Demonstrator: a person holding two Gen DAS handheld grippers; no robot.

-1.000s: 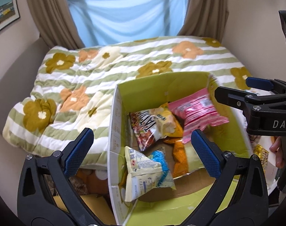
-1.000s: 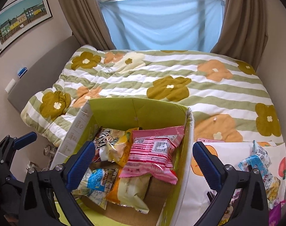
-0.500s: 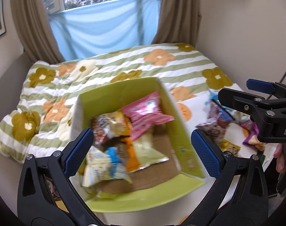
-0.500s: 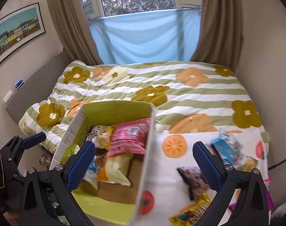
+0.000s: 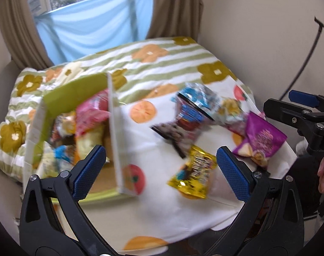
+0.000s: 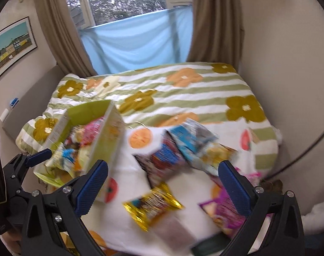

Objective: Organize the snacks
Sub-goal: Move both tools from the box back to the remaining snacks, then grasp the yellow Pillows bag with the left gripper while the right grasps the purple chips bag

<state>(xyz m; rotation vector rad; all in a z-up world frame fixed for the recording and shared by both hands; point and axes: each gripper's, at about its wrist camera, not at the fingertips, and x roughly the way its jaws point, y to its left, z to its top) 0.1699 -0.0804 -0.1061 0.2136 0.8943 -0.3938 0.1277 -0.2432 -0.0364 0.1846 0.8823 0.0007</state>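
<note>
The left gripper and right gripper both gape empty; right of the green box, a yellow snack packet lies on the white cloth. A purple packet lies further right.

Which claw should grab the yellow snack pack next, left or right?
Probably the right claw: open and empty, the yellow snack pack lies nearly centred just ahead of it. The left claw is open too, but sits nearer the green box, with the pack off-centre.
</note>
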